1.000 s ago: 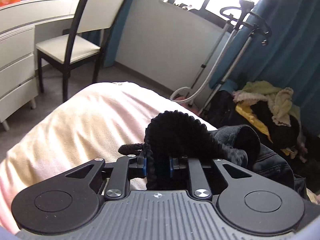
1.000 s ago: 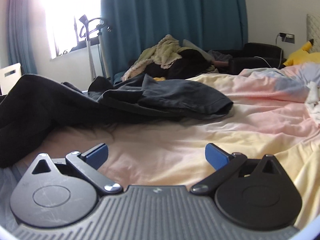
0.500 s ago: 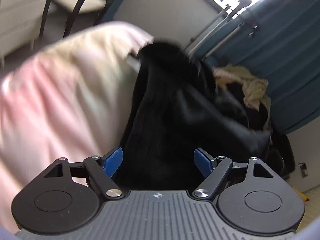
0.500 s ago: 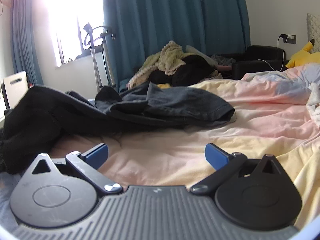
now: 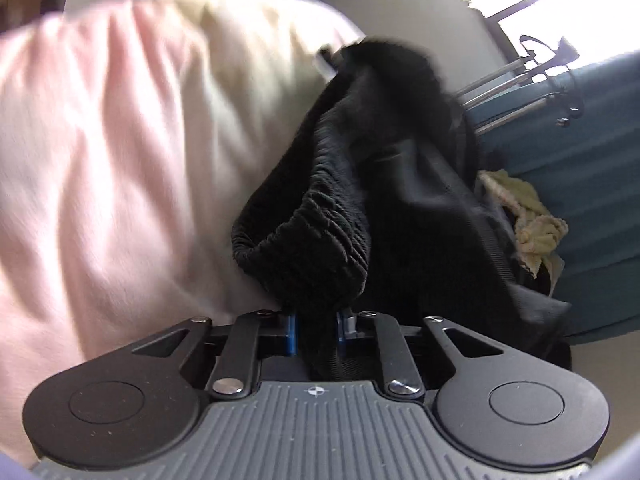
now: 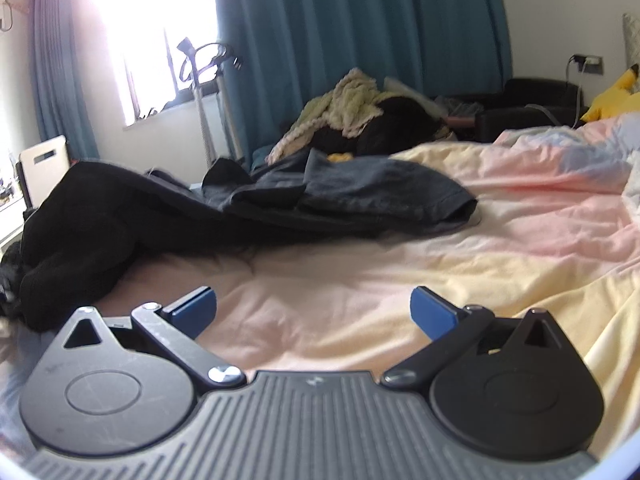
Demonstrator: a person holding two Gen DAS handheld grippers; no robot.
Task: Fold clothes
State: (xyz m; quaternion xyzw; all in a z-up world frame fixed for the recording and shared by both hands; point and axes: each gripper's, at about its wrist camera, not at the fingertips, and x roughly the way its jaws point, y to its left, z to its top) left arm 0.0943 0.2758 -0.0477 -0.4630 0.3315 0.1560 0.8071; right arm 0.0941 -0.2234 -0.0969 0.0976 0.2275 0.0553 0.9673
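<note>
place: home bedroom | signs: bed sheet; teal curtains; clothes heap

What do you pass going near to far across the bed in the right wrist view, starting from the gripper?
Right gripper, jaws open over bare pink and yellow bedsheet → dark grey garment → heap of cream and black clothes → teal curtain.

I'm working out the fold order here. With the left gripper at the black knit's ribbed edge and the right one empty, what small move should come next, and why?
Probably draw the left gripper back to pull the black knit garment flat. Its jaws are closing on the ribbed edge, the cloth is bunched on the bedsheet, and the right gripper is open over bare sheet.
</note>
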